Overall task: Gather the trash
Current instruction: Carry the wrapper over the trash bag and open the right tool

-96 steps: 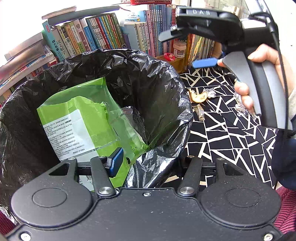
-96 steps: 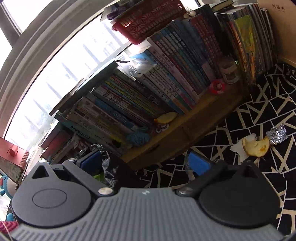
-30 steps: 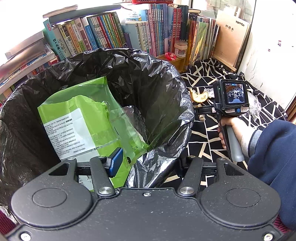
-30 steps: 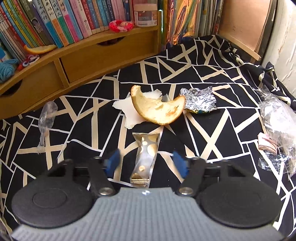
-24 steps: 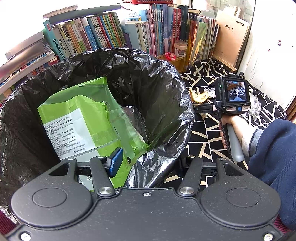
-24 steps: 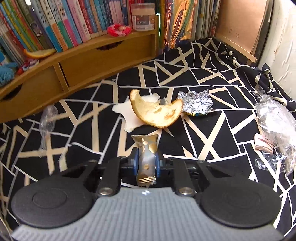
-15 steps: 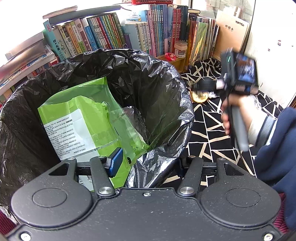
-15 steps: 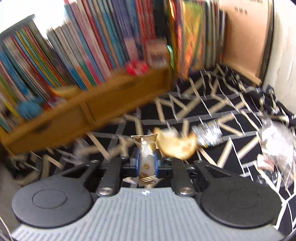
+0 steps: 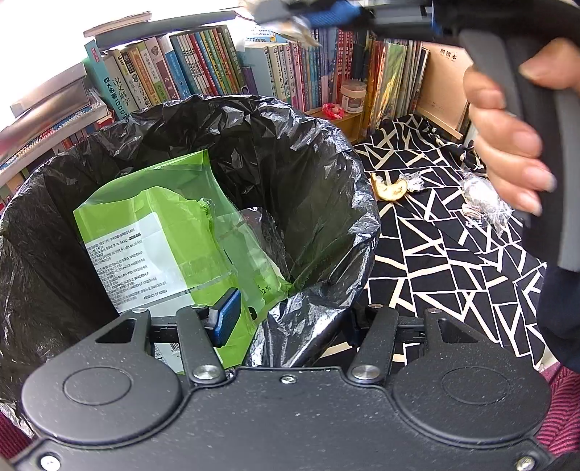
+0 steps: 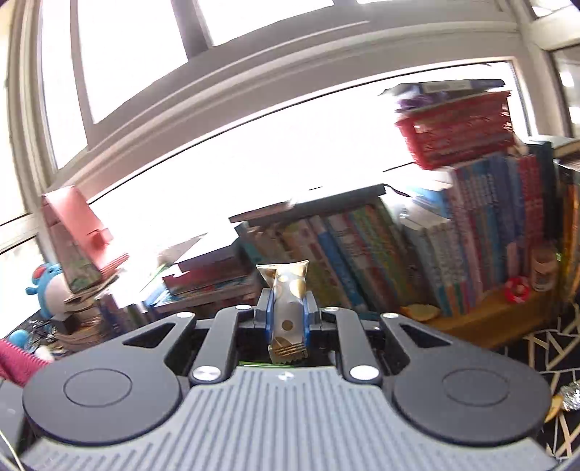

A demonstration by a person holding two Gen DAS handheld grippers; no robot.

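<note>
In the left wrist view the right tool (image 9: 326,16) is cut off by the top edge and blurred, so what it carries cannot be read there, and the person's hand (image 9: 514,145) runs off the right edge. The left tool (image 9: 290,315) shows only one blue pad; the other is hidden behind the bin liner (image 9: 326,181). In the right wrist view the books (image 10: 471,253) are smeared, titles unreadable.

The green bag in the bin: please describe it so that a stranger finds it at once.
Find the bin lined with a black trash bag before the bookshelf. Inside, against its left wall, leans the green bag. It alone there is bright green, with a white printed label.
</note>
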